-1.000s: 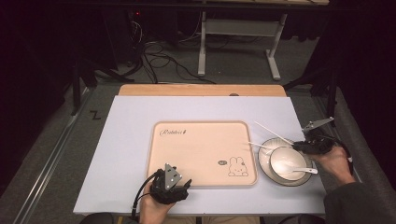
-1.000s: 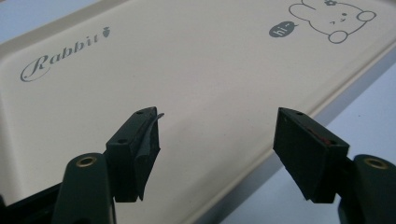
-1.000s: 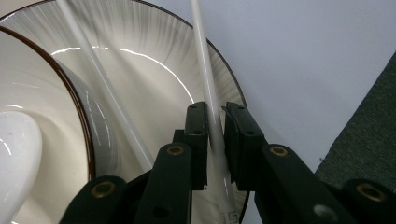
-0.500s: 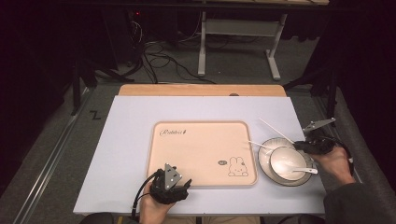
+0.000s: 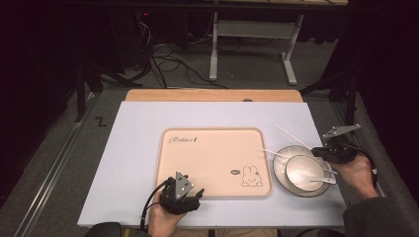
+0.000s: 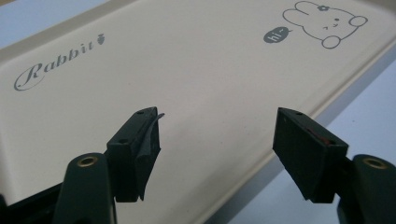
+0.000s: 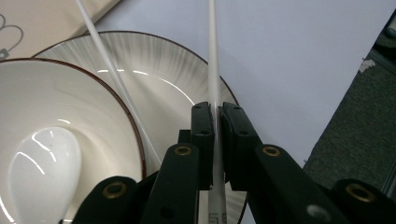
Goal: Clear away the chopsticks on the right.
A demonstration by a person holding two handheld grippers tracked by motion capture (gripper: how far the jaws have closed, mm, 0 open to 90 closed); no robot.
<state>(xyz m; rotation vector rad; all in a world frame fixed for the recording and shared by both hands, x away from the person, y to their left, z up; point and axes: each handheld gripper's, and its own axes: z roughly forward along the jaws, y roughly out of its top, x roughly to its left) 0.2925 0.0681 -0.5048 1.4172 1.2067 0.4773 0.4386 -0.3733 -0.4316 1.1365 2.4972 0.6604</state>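
A cream tray (image 5: 212, 148) with a rabbit drawing lies mid-table. To its right a white bowl (image 5: 296, 165) holding a white spoon (image 5: 316, 177) stands on a grey-rimmed plate (image 5: 277, 170). Two white chopsticks rest across the plate's far side. My right gripper (image 5: 321, 152) is at the plate's right rim; its jaws have just been closing and are shut (image 7: 218, 116) on one chopstick (image 7: 212, 56). The other chopstick (image 7: 105, 56) lies loose over the plate (image 7: 159, 65) beside the bowl (image 7: 93, 102). My left gripper (image 5: 183, 190) rests at the tray's near edge, open (image 6: 217, 135) and holding nothing above the tray (image 6: 187, 60).
The pale blue table top (image 5: 133, 148) ends in a wooden strip (image 5: 212, 95) at the far edge. Beyond it are a desk frame (image 5: 252, 34) and cables on the floor. The table's right edge runs close beside the plate.
The right gripper has shifted slightly at the plate's rim by the chopsticks. The left hand and gripper have stayed in place.
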